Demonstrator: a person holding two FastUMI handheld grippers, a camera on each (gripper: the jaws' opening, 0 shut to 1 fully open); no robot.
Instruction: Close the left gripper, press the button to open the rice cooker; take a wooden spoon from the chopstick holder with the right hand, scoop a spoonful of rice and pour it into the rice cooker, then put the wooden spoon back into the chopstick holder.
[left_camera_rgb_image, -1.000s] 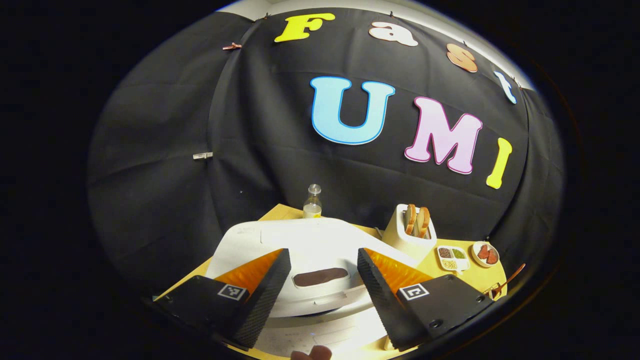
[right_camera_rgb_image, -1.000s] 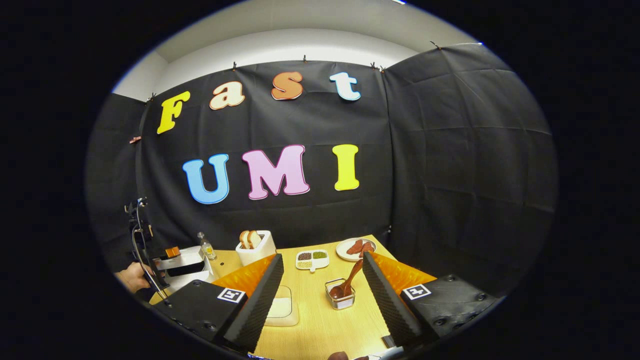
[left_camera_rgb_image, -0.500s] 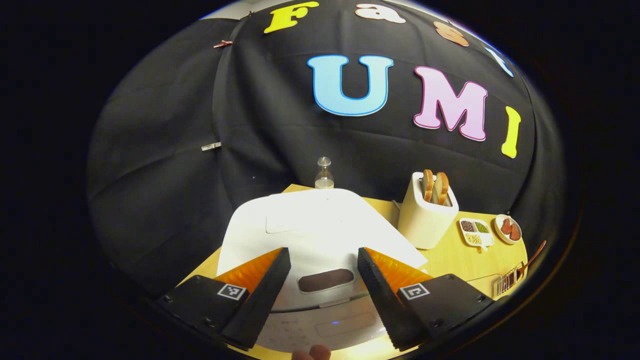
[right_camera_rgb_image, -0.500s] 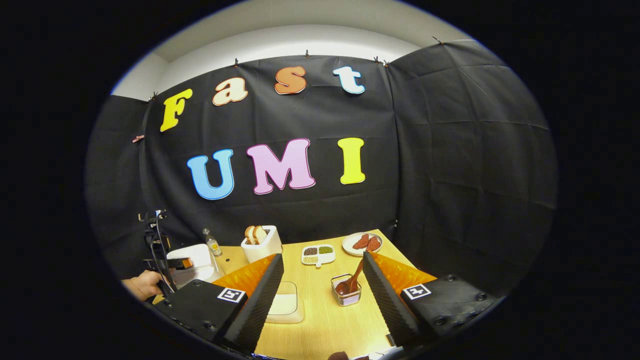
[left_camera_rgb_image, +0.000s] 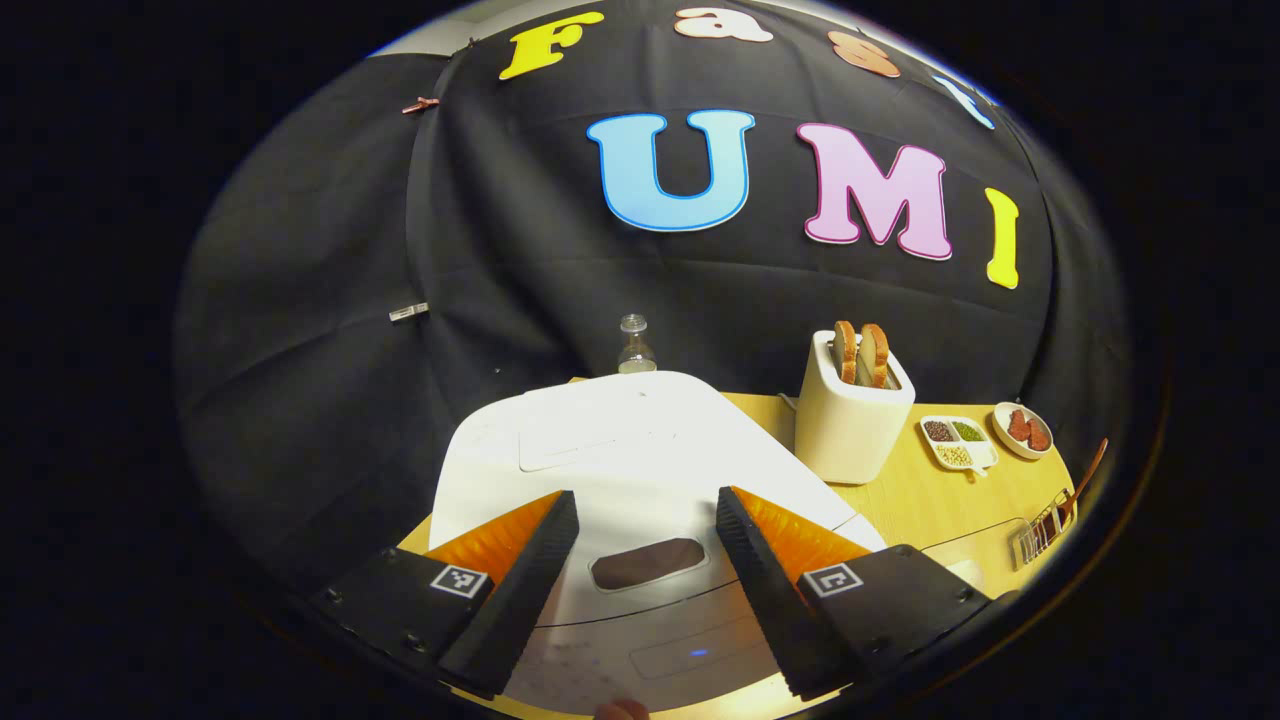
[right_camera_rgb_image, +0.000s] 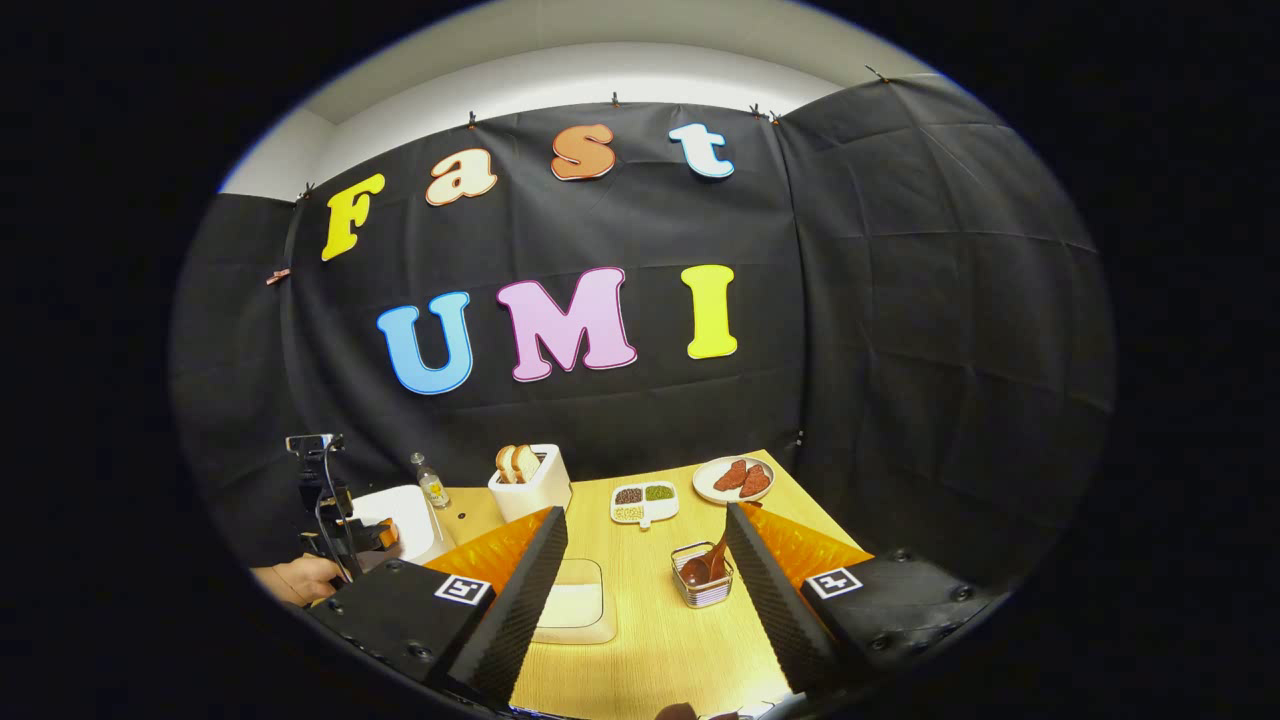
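The white rice cooker (left_camera_rgb_image: 640, 450) sits right below my left gripper (left_camera_rgb_image: 645, 500), its lid down and a dark oval button (left_camera_rgb_image: 648, 562) on its front. The left gripper is open, one finger on each side of that button and above it. In the right gripper view the wire chopstick holder (right_camera_rgb_image: 705, 588) stands on the table with the wooden spoon (right_camera_rgb_image: 714, 560) leaning in it, just left of the right finger. My right gripper (right_camera_rgb_image: 645, 515) is open and holds nothing. A shallow white dish of rice (right_camera_rgb_image: 572, 605) lies beside its left finger.
A toaster (left_camera_rgb_image: 850, 430) with two slices stands right of the cooker, a small bottle (left_camera_rgb_image: 633, 345) behind it. A divided dish (right_camera_rgb_image: 643, 500) and a plate of red pieces (right_camera_rgb_image: 735, 478) lie at the back. A hand (right_camera_rgb_image: 300, 578) holds the left gripper (right_camera_rgb_image: 345, 530) by the cooker (right_camera_rgb_image: 395, 515).
The left gripper has moved over the cooker, so I see more of the lid from above. The right gripper has crept toward the chopstick holder. Both stay open.
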